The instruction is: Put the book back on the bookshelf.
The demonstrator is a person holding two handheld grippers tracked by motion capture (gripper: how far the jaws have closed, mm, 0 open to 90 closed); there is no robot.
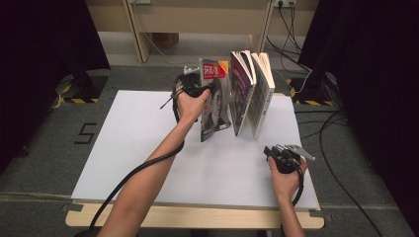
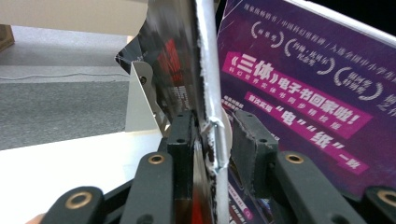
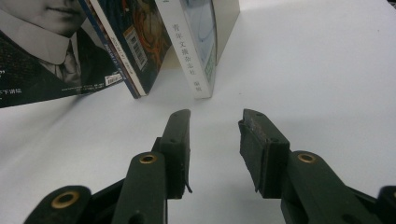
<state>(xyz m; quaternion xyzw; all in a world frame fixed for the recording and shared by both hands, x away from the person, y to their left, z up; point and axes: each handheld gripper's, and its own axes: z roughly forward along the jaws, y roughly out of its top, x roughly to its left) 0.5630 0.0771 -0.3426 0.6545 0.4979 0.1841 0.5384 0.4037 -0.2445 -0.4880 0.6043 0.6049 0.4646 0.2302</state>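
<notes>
A thin magazine with a portrait cover (image 1: pixel 216 106) stands on edge on the white board (image 1: pixel 143 148), leaning toward two thicker books (image 1: pixel 259 94) at the back middle. My left gripper (image 1: pixel 205 90) reaches the magazine from its left side. In the left gripper view the magazine's worn edge (image 2: pixel 211 93) runs between the jaws of the left gripper (image 2: pixel 212 133); the right pad (image 2: pixel 247 140) stands clear of it, so the gripper is open. A purple cover (image 2: pixel 303 93) rises just beyond. My right gripper (image 1: pixel 271 151) (image 3: pixel 214 122) rests low at the front right, open with nothing between its jaws.
A metal bookend (image 2: pixel 140 100) stands behind the magazine at the board's far edge. Book spines (image 3: pixel 196 56) face the right gripper. The wooden table edge (image 1: pixel 197 217) runs along the front. Cables (image 1: pixel 341 177) lie on the floor at the right, dark curtains on both sides.
</notes>
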